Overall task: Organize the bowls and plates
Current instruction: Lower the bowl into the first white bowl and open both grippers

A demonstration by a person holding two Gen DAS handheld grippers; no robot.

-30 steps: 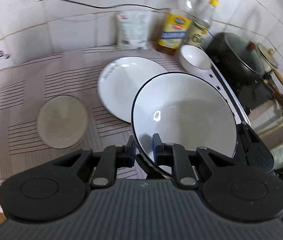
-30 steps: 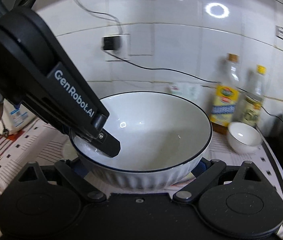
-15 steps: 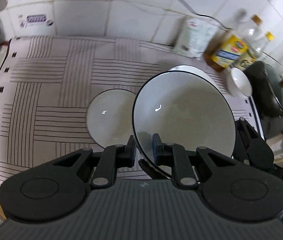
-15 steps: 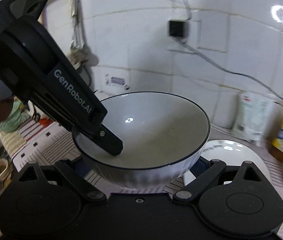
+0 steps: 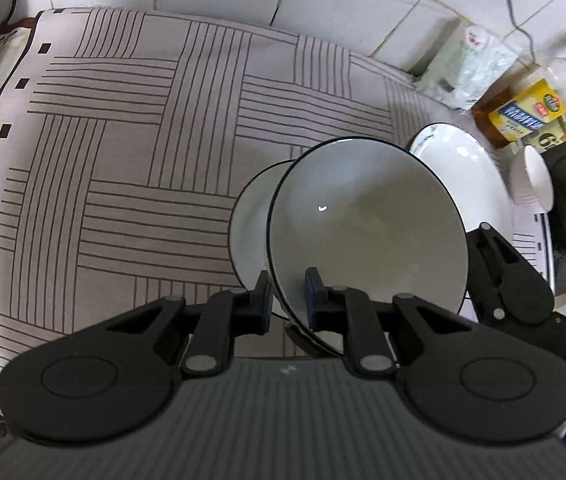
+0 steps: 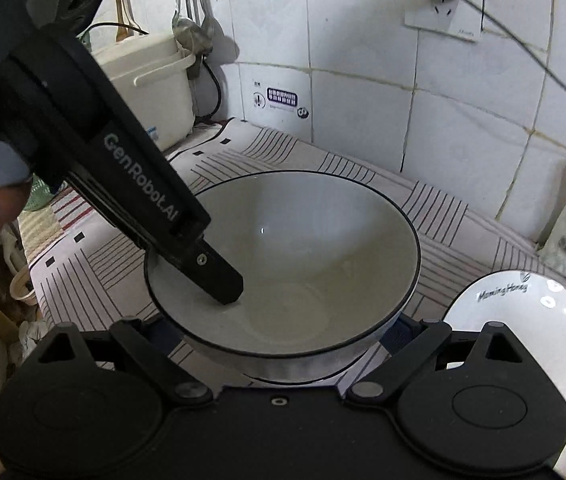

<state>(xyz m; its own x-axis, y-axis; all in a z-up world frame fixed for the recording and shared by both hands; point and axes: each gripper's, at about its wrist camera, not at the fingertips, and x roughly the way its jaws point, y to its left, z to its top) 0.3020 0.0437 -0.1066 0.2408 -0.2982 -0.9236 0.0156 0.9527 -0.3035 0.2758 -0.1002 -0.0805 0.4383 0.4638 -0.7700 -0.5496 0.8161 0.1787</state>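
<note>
The large bowl (image 5: 367,236), white with a thin dark rim, is being carried between two grippers just above the striped cloth (image 5: 131,152), and every place here is taken from that bowl. The left gripper (image 5: 288,300) is pinching the bowl's rim, one finger inside the wall and one outside, its jaws narrowed to the thickness of the wall. The right gripper (image 6: 279,344) is cradling the bowl's ribbed outer wall from the opposite side with its jaws spread wide around it; whether its pads are pressing I cannot tell. Directly below the bowl a small plate (image 5: 251,220) is lying on the cloth; a larger plate (image 5: 471,168) is lying just beyond it, and a small white bowl (image 5: 533,184) is standing further off. The glazed ceramic is looking stiff, heavy, slippery and breakable, so a rim pinch alone is probably risking a tilt; support from both sides seems wiser.
</note>
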